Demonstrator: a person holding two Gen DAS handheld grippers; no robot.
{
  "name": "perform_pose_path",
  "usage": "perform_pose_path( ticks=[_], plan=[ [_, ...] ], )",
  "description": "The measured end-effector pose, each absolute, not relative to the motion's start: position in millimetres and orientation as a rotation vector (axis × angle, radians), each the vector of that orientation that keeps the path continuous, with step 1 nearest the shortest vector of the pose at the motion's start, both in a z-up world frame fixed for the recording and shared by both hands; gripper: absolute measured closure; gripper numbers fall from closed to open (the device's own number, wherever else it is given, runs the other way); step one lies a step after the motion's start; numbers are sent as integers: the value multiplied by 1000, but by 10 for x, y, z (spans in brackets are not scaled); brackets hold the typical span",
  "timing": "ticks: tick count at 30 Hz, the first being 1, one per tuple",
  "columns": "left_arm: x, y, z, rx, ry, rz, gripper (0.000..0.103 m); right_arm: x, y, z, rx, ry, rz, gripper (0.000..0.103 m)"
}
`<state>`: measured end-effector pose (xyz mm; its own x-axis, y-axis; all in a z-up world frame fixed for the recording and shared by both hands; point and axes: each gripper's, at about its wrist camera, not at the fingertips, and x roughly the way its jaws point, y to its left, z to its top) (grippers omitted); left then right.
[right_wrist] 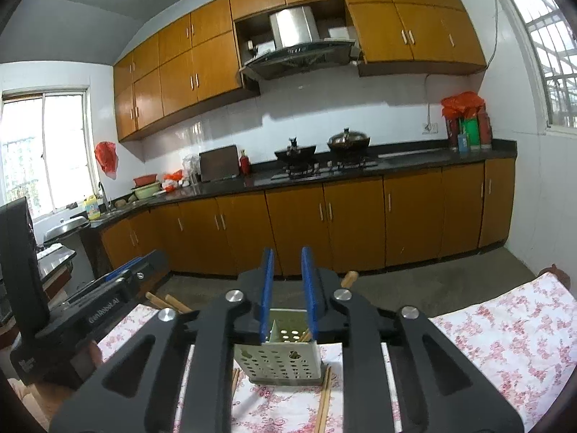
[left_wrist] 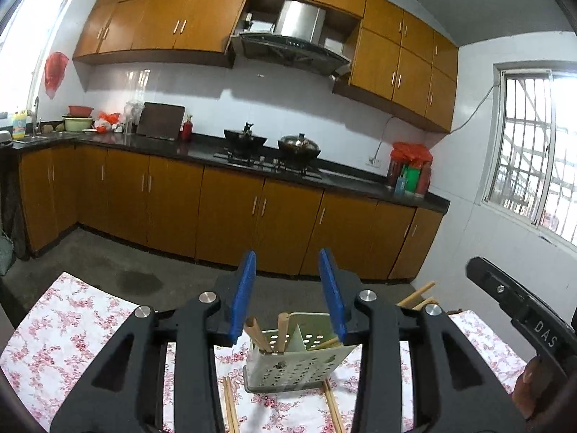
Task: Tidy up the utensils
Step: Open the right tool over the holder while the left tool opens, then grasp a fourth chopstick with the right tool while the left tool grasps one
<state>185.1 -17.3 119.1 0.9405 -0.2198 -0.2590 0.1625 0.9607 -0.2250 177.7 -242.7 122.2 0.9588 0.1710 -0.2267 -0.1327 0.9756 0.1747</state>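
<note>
Risk first: the perforated holder point(left_wrist: 295, 361) looks light and already carries several chopsticks point(left_wrist: 268, 332) leaning at angles, so in my judgement a gripper nudging its rim, or a stick pushed in off-line, could tip it or scatter what it holds. Loose chopsticks point(left_wrist: 333, 407) lie flat on the flowered tablecloth point(left_wrist: 72, 324) touching or just beside the holder's base on both sides; flat sticks on cloth are hard to pinch and may roll or slide away from the fingers.

Left gripper point(left_wrist: 288, 299): fingers spread apart, nothing between them. It hangs above and in front of the holder, which shows low between the two fingers in the left wrist view, not touching them as far as can be told.

Right gripper point(right_wrist: 288, 296): fingers parted, narrower than the left, nothing held. The holder sits low between its fingers, with loose sticks at the base left and right.

The two grippers are near each other over the same holder; a collision between them is a further hazard.
</note>
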Motion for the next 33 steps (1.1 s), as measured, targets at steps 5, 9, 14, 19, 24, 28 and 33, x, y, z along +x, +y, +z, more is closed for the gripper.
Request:
perform_pose_path(
  ticks=[5,9,14,19,24,28,33],
  plan=[
    [1549,34,1201,-196,291,-171,61,1469,-2655,1017,157,295,82,81],
    [1377,156,916,-146,357,-109,61,1467,-2779,486,189,463,61,81],
    [1440,188,203,-100,579,-62,61,1633,-2661,-463,210,762,94,81],
    [1523,133,-387,-119,773,-93,65,1681,-2383,-1019,191,894,137,85],
    [1515,37,-706,-113,857,-125,70,1695,-2284,-1163,153,929,126,89],
    [1491,-20,-853,-116,889,-143,75,1750,-2351,-1128,122,930,65,95],
    [1485,-99,-959,-103,921,-171,84,1734,-2435,-1156,127,926,53,95]
  ],
)
